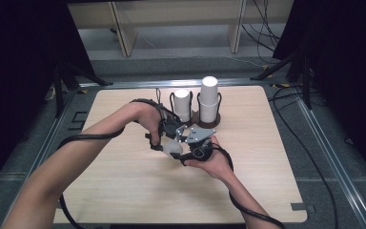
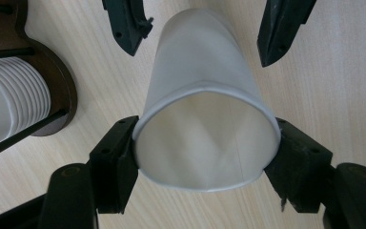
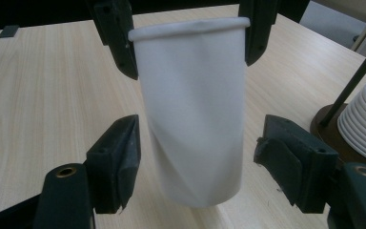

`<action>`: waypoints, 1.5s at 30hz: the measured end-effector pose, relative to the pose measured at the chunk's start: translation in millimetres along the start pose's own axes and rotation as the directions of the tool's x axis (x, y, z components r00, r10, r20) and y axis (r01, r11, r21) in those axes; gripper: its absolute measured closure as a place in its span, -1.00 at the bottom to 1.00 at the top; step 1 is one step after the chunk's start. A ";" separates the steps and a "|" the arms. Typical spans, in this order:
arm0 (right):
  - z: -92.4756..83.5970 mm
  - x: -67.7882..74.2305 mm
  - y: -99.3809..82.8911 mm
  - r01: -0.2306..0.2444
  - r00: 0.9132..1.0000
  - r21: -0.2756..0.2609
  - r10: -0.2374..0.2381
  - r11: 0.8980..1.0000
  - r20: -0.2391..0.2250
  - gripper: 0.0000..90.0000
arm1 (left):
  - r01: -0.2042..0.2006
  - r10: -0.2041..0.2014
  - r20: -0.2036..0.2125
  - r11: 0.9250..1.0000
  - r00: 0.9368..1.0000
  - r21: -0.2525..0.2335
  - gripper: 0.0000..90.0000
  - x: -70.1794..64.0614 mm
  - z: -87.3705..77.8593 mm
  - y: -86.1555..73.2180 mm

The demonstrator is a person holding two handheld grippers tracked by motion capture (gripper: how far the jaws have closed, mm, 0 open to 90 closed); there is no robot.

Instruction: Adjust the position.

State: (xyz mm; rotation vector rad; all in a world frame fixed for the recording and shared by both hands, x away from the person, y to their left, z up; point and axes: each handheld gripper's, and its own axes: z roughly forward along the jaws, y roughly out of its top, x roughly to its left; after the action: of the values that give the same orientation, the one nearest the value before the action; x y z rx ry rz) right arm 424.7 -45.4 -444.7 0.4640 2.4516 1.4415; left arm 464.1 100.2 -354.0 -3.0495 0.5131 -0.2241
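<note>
Near the middle of a pale wooden table, two hand-held grippers meet around a single white paper cup. From the left side of the high view, the left gripper clamps the cup by its open rim, both pads pressing the rim so it bows slightly. Facing it, the right gripper has its jaws spread either side of the cup's lower body, with a gap visible at each pad, so it is not gripping. Just behind the hands stands a dark wooden cup holder with thin black upright rods, carrying two stacks of white cups, one taller than the other. Black cables trail across the floor beyond the table. No brand, label or writing is readable anywhere.
</note>
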 end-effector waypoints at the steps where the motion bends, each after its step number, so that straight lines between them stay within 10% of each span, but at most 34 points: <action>1: 0.9 1.1 -0.1 -0.014 1.000 -0.001 0.014 1.000 -0.008 -0.31 | 0.004 -0.004 0.001 1.000 1.000 -0.004 -0.29 -0.2 0.2 0.2; 45: 10.6 3.5 -8.2 -0.008 1.000 0.018 0.008 1.000 0.000 -0.30 | -0.009 0.009 -0.001 1.000 1.000 -0.007 -0.29 0.1 -3.3 5.4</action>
State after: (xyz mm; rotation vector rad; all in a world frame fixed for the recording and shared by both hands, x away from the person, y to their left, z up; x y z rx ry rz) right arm 424.3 -39.3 -457.1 0.4777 2.4669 1.4240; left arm 462.0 95.0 -351.1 -3.0534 0.5283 -0.2235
